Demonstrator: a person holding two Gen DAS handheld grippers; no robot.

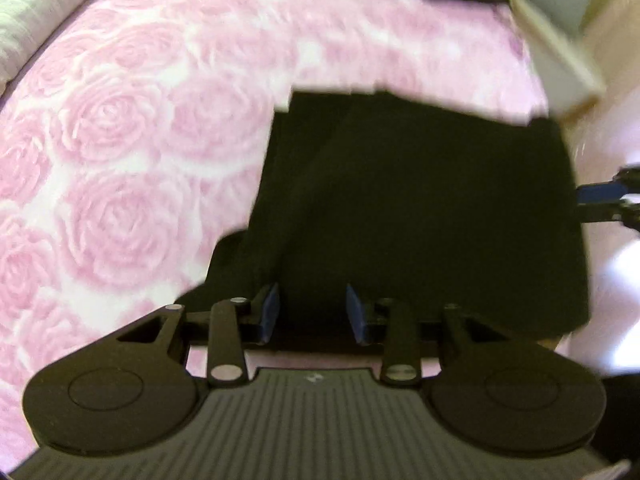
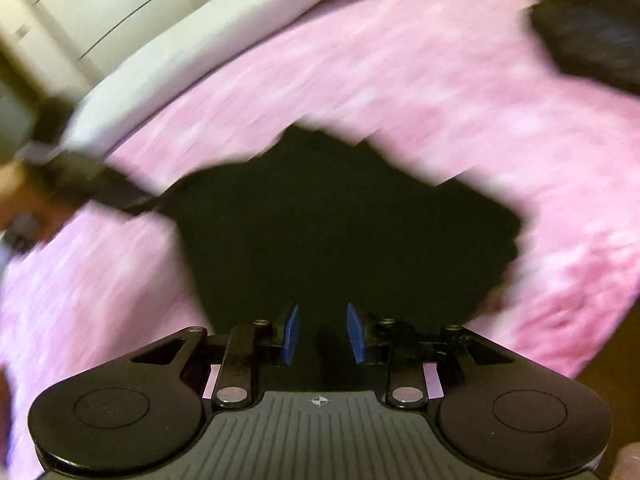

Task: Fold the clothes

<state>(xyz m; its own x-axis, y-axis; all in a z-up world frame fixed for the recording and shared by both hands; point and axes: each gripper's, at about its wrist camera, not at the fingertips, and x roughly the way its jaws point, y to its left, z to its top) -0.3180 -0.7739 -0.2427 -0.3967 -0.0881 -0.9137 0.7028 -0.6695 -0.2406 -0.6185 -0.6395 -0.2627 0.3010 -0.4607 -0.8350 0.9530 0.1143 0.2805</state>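
Garment (image 1: 420, 208): black cloth, lying spread on the bedspread; edges uneven, folds run along its left part in the left wrist view.
Bedspread (image 1: 132, 152): pink with a rose pattern, under the garment on all sides shown.
Left gripper (image 1: 313, 312): over the near edge of the garment, blue pads (image 1: 270, 312) apart with a clear gap; black cloth shows between and behind them, but whether the pads press on it cannot be told.
Right gripper (image 2: 322, 334): over the near part of the garment (image 2: 344, 232), pads (image 2: 356, 332) parted, dark cloth in the gap; a grip cannot be confirmed.
Other dark cloth (image 2: 596, 28): heap at the far right of the bed, well apart from the garment.
Pillow (image 2: 208, 40): pale, along the far edge.
Blur: the right wrist view is heavily smeared.
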